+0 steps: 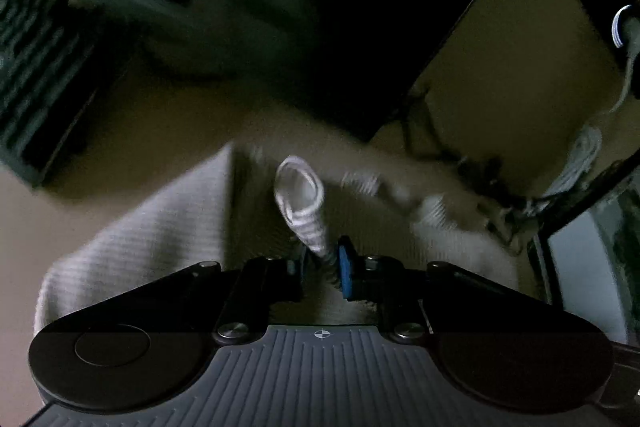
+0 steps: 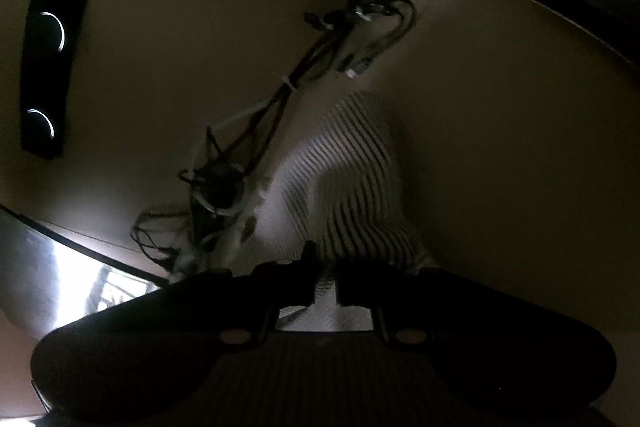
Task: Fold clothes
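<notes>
both grippers, left [image 1: 320, 261] and right [image 2: 323, 277], clamped on the striped cloth [image 1: 302, 199]; we judge it's pinched at two points for folding.

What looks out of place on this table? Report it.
A loose tangle of cables sprawls across the table right beside the striped garment that both grippers pinch; it lies close enough to snag the cloth. Nothing looks spilled or torn.
</notes>
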